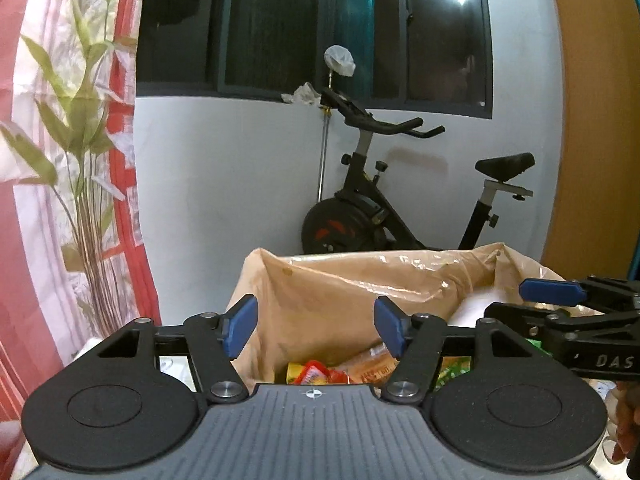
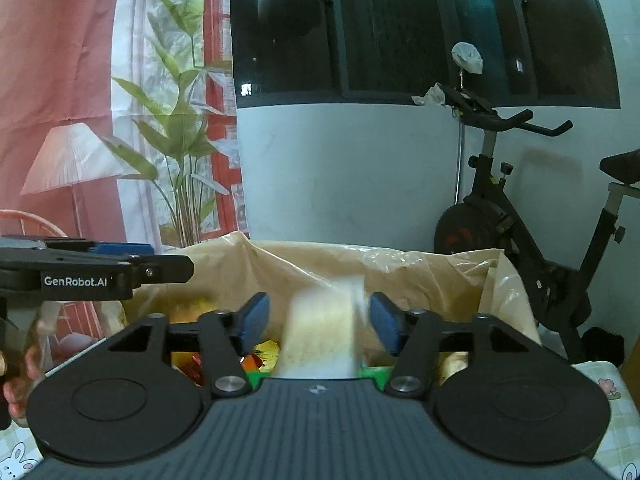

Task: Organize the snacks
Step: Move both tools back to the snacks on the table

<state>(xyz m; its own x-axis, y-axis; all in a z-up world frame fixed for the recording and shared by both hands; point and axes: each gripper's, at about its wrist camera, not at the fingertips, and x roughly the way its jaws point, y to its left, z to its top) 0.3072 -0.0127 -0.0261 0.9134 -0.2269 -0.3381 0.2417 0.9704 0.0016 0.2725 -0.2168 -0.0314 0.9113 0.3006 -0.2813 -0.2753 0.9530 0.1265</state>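
A tan plastic bag (image 1: 340, 292) (image 2: 420, 276) stands open in front of both grippers, with yellow and red snack packets (image 1: 316, 374) and an orange one (image 1: 372, 364) lying at its bottom. My left gripper (image 1: 316, 320) (image 2: 160, 258) hovers over the bag's left part, open, with nothing between its blue pads. My right gripper (image 2: 320, 316) (image 1: 532, 304) hangs over the right part. A pale, blurred packet (image 2: 320, 336) sits upright between its pads with a gap on each side, so it is not gripped. The left wrist view shows this packet as a white shape (image 1: 476, 304).
An exercise bike (image 1: 380, 208) (image 2: 520, 220) stands against the white wall behind the bag. A curtain printed with a plant (image 1: 80, 160) hangs on the left and a wooden panel (image 1: 592, 120) rises on the right. A patterned tablecloth (image 2: 608, 384) lies under the bag. A hand (image 2: 20, 376) holds the left gripper.
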